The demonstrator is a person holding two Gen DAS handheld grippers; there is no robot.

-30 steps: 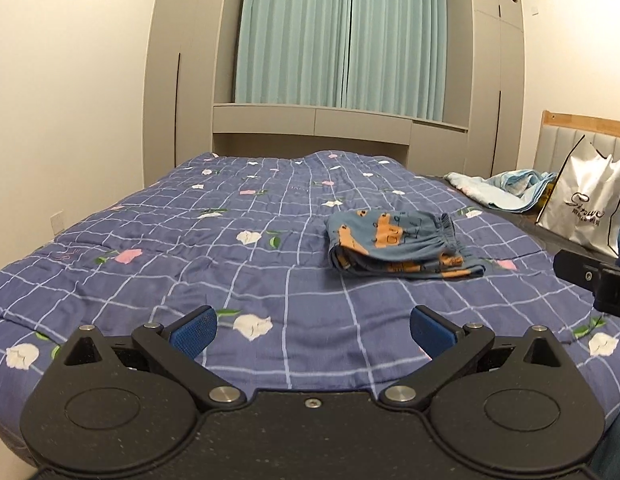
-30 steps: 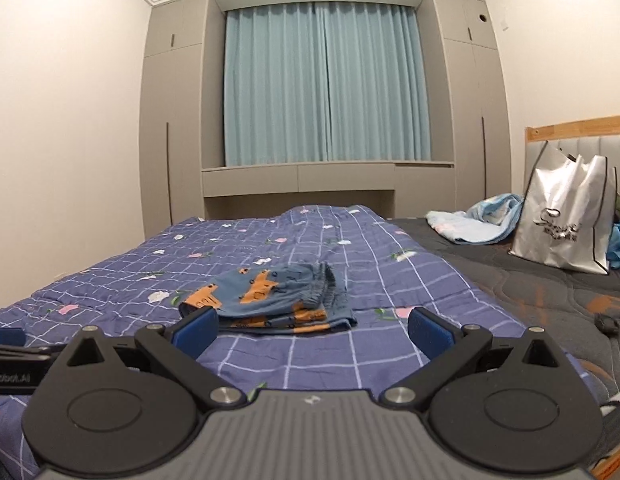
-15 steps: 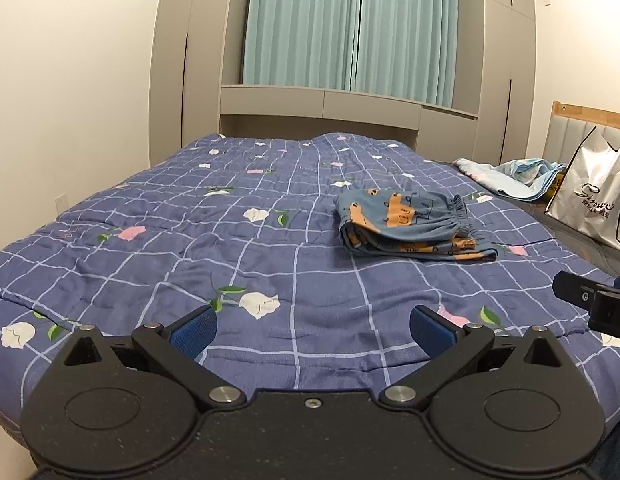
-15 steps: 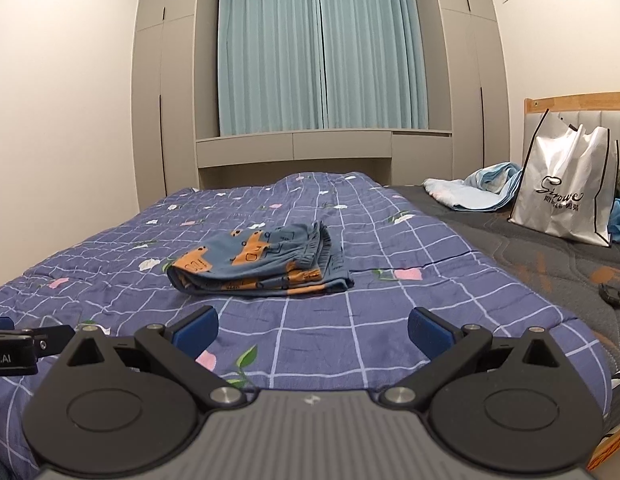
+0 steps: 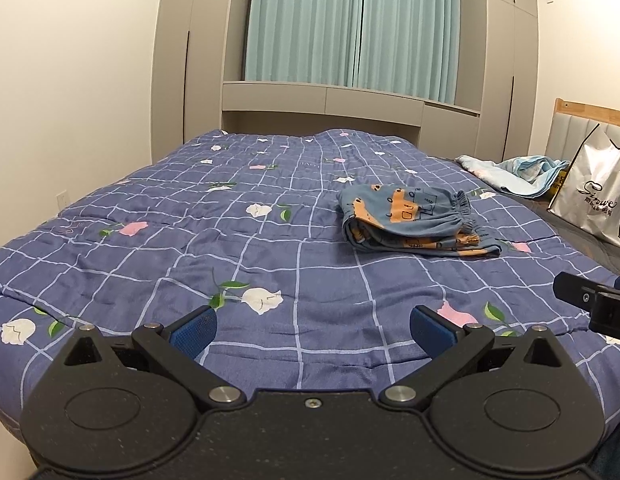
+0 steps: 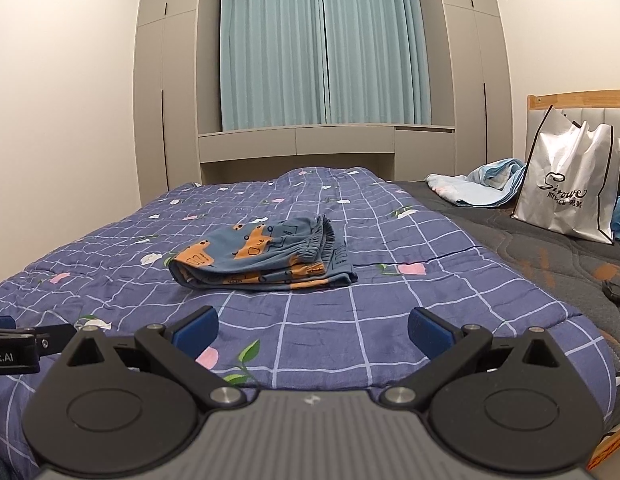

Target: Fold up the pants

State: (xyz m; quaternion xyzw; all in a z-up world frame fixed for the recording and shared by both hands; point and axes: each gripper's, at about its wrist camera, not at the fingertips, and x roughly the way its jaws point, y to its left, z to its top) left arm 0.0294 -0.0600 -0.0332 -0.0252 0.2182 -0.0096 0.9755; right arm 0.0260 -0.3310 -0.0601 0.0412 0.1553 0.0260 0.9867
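Pants lie folded on the quilt, well beyond both empty, wide-open hand-held grippers.

Both grippers idle, jaws wide, nothing held.

Left black two-finger gripper with blue pads sits level, fingers spread fully apart, pointing forward over the bed's near edge. Right grey-bodied two-finger gripper with blue pads same pose, fingers spread. Each sees the other's black tip at its frame edge, side by side, apart.
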